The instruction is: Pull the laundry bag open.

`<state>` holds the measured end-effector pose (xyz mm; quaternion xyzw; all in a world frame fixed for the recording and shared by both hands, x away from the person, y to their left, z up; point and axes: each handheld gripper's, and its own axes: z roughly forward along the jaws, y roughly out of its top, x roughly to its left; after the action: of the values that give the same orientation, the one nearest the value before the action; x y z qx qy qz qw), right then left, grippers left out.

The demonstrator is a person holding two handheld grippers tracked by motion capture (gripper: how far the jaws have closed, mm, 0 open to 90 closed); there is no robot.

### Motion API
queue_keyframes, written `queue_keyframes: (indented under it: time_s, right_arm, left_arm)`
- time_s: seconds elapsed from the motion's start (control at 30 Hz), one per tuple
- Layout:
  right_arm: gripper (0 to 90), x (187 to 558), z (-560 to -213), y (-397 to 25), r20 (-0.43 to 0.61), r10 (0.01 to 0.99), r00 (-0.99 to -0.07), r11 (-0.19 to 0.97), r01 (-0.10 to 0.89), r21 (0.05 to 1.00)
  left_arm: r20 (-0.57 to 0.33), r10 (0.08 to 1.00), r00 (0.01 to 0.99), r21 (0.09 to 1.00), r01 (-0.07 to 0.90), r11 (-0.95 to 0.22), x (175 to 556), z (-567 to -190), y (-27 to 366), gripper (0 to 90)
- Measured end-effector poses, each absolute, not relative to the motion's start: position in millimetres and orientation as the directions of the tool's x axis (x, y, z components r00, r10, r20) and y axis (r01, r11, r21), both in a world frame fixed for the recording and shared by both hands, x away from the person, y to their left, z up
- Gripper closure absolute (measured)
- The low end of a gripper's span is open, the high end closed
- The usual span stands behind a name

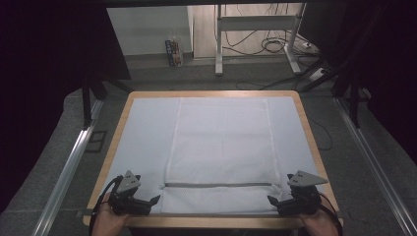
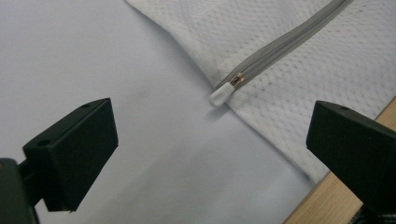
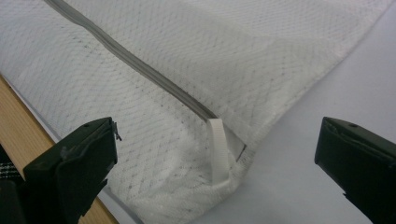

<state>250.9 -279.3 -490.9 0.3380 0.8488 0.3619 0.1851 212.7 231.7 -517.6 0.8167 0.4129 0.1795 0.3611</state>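
Where the mesh bag (image 1: 221, 147) lies flat, left gripper (image 1: 153, 200) and right gripper (image 1: 273, 200), jaws spread empty

Each black hand-held gripper (image 1: 156, 200) (image 1: 272, 201) carries a grey three-cornered plate.

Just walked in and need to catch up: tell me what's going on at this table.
A person holds tongs in each hand at the near edge of a table. A white mesh bag lies flat on a pale cloth, its grey zipper running across the near end. The left tongs are open beside the zipper pull; the right tongs are open by the strap loop. Neither touches the bag yet.
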Motion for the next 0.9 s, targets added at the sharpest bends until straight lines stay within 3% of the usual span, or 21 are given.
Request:
queue_keyframes:
  time_s: [0.67, 0.9]
  right_arm:
    - [0.0, 244, -499, -298, -0.025, 0.751, -0.66, 0.465, 0.501, 0.73]
    - [0.0, 247, -501, -299, -0.012, 0.76, -0.649, 0.46, 0.525, 0.716]
  left_arm:
    - [0.001, 0.853, 0.523, 0.701, 0.608, -0.374, 205, -534, 253, 1.8]
    - [-0.045, 0.863, 0.504, 0.695, 0.636, -0.335, 205, -538, 259, 0.6]
